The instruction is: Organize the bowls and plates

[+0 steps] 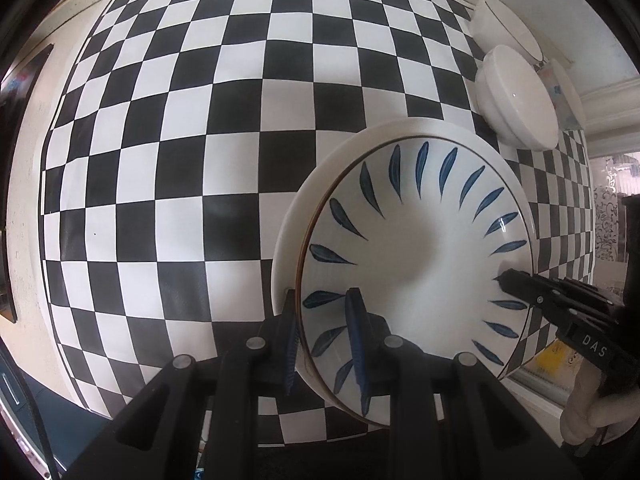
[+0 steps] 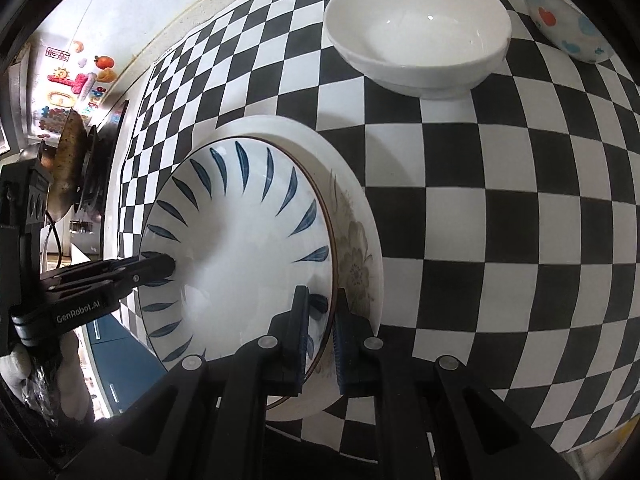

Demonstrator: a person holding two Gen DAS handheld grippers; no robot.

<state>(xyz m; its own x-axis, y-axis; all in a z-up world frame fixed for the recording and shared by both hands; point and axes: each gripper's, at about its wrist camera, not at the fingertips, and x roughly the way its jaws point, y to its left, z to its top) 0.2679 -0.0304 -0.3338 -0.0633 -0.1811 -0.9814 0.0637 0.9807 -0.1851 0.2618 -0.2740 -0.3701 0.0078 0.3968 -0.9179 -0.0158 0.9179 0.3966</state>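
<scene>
Both claws grip the blue-leaf plate [image 1: 408, 248], left gripper [image 1: 326, 336] at its 7 o'clock rim, right gripper [image 2: 320, 332] opposite, above a floral plate [image 2: 356, 256]. Checkered mat [image 1: 180, 160] covers the counter; white bowl [image 2: 416, 32] at 1 o'clock; fridge magnets [image 2: 76, 80] at 10.

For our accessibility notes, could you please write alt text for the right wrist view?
The right claw grips the near rim of a blue-leaf plate stacked on a floral plate, while the left claw holds its opposite rim. A white bowl sits beyond on the checkered mat.
</scene>
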